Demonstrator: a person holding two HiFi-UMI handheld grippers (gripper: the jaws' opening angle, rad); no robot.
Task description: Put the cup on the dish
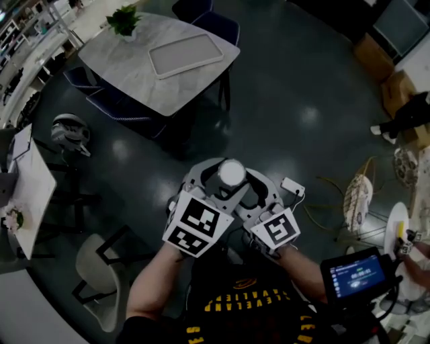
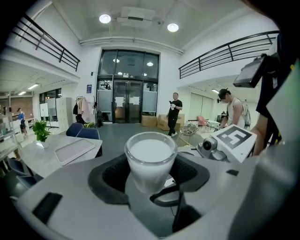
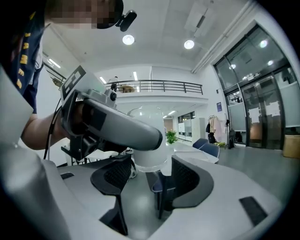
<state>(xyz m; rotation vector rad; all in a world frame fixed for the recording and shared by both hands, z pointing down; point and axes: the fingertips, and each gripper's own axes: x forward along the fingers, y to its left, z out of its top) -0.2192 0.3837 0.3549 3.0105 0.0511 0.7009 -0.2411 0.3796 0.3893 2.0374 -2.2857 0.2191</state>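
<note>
A white cup [image 1: 231, 173] hangs in mid-air over the dark floor, between both grippers held side by side. In the left gripper view the cup [image 2: 151, 159] stands upright in the hollow of the dark pads, with my left gripper [image 2: 152, 176] shut on it. My right gripper [image 3: 151, 176] is open: the cup [image 3: 150, 161] stands between its pads, and the left gripper's jaw crosses in front of it. In the head view my left gripper [image 1: 225, 180] and right gripper [image 1: 240, 183] ring the cup. A pale rectangular tray [image 1: 186, 55] lies on the marble table [image 1: 121, 64] ahead.
A potted plant [image 1: 123, 20] stands at the table's far corner, with blue chairs [image 1: 205, 20] around it. A small screen [image 1: 356, 275] sits at lower right, with cardboard boxes [image 1: 396, 91] beyond it. Two people [image 2: 175, 112] stand further off in the hall.
</note>
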